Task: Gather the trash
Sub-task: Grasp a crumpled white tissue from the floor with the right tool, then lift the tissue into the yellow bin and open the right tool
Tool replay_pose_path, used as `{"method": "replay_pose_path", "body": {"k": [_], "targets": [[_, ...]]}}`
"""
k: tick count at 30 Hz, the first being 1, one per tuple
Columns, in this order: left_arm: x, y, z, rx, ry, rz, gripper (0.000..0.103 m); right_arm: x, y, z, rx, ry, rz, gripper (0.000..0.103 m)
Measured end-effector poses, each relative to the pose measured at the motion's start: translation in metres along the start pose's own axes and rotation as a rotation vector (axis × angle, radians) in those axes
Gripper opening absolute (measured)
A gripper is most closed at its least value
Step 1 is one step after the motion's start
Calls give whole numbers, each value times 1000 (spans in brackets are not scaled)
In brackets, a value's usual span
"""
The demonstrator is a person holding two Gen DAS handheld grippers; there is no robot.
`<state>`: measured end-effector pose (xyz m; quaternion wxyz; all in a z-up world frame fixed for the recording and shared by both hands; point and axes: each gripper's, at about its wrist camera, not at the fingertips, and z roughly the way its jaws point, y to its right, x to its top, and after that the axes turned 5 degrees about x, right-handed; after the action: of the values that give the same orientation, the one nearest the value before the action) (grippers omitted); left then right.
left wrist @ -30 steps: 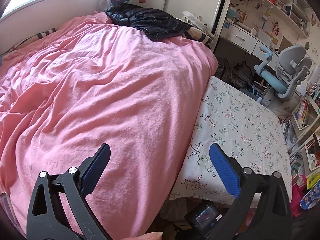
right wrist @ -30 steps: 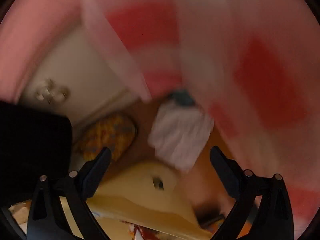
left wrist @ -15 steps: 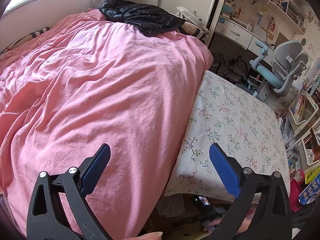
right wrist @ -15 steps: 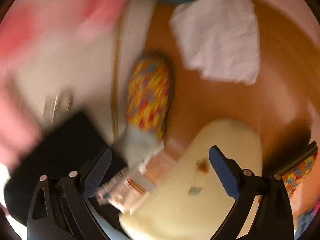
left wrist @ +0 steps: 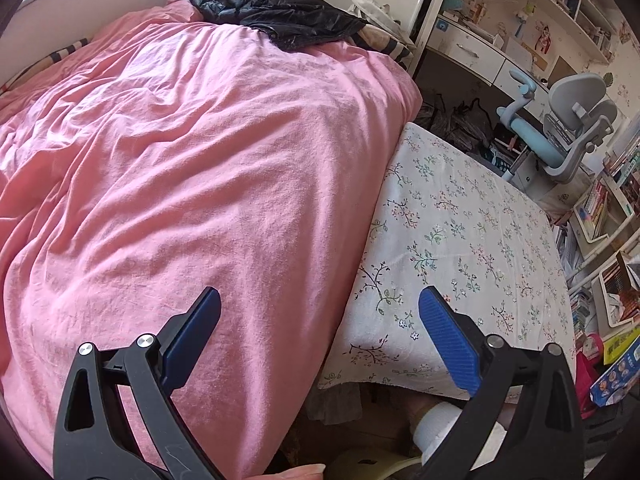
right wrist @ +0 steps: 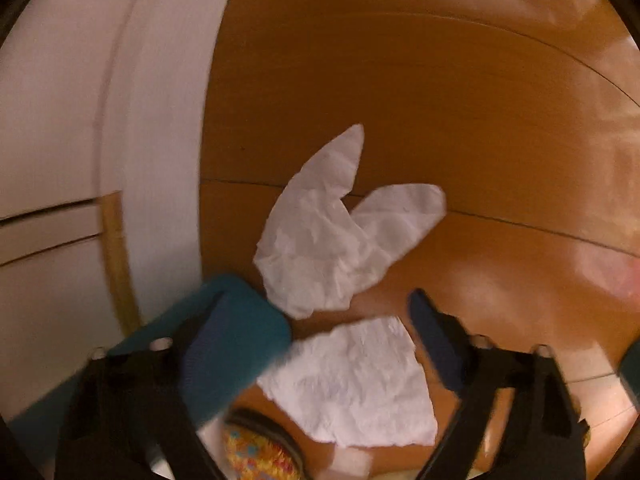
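Note:
In the right wrist view two crumpled white tissues lie on the brown wooden floor: a larger forked tissue (right wrist: 336, 232) ahead of the fingers and a flatter tissue (right wrist: 356, 384) between them. My right gripper (right wrist: 320, 344) is open and empty, low over the nearer tissue. My left gripper (left wrist: 320, 332) is open and empty, held above the edge of the pink bed cover (left wrist: 192, 168). No trash shows on the bed.
A white cabinet (right wrist: 80, 120) stands left of the tissues. A teal object (right wrist: 236, 320) and a colourful slipper (right wrist: 260, 456) lie near the right fingers. In the left wrist view, a floral sheet (left wrist: 460, 240), black jacket (left wrist: 276, 12), desk chair (left wrist: 568, 128) and bookshelves (left wrist: 600, 216).
The right gripper has swung fast across the floor, from a view of a slipper and one tissue to one centred on two tissues. The left gripper drifted slightly over the bed.

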<state>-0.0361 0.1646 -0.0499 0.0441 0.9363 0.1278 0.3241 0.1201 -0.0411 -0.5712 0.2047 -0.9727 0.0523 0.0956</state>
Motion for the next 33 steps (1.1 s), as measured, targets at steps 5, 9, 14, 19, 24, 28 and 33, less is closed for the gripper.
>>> {"method": "replay_pose_path", "body": {"k": [5,9,14,19,24,28,33], "targets": [[2,-7,8,-32,-27,-50,96,0,-35,16,-124,73,-135,66],[2,-11,13,-48,-44,-70,96,-21,-54,33,-234,59,-301,12],[1,-10,11,-46,-39,-65,96,-41,-5,17,-183,35,-163,9],[-2,-2,4,-22,-21,-20,96,-96,78,-2,113,-90,167,9],[-9,11,-3,18,0,46,96,-174,84,-10,388,-90,358,9],[-17,14,-7,63,9,86,96,-208,19,-13,473,-128,233,9],[-19,13,-12,104,35,90,96,-246,-50,-32,384,-173,-36,9]]}}
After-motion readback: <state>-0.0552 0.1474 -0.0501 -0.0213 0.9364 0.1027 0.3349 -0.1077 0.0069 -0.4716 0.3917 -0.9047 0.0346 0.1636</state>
